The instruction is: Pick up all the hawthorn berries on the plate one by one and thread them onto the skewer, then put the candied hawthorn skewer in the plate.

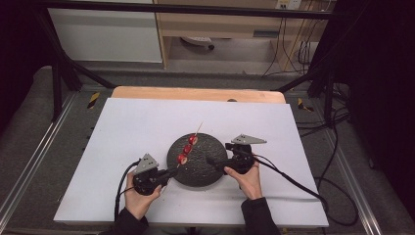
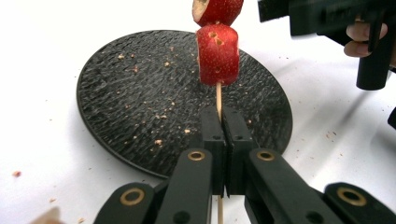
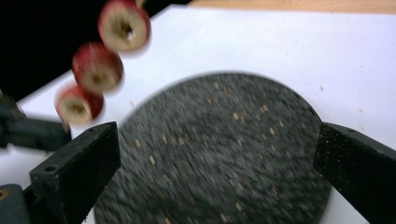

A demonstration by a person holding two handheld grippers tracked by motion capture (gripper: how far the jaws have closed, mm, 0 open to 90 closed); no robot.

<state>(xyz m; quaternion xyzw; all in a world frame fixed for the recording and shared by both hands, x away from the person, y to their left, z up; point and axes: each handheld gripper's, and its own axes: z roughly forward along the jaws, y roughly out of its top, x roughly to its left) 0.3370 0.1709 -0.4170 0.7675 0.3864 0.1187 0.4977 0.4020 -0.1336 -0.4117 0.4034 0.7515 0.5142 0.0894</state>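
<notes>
Black, the left gripper [image 2: 223,135] had its fingers pressed together on a thin wooden skewer [image 2: 218,95], whose three red fruit slices [image 1: 188,149] hung just beyond the fingertips, above a round dark textured plate [image 1: 200,169] on a white table cover [image 1: 127,127]. Right of the plate, the right gripper [image 3: 210,154] held its fingers wide apart, the plate lying between them.
</notes>
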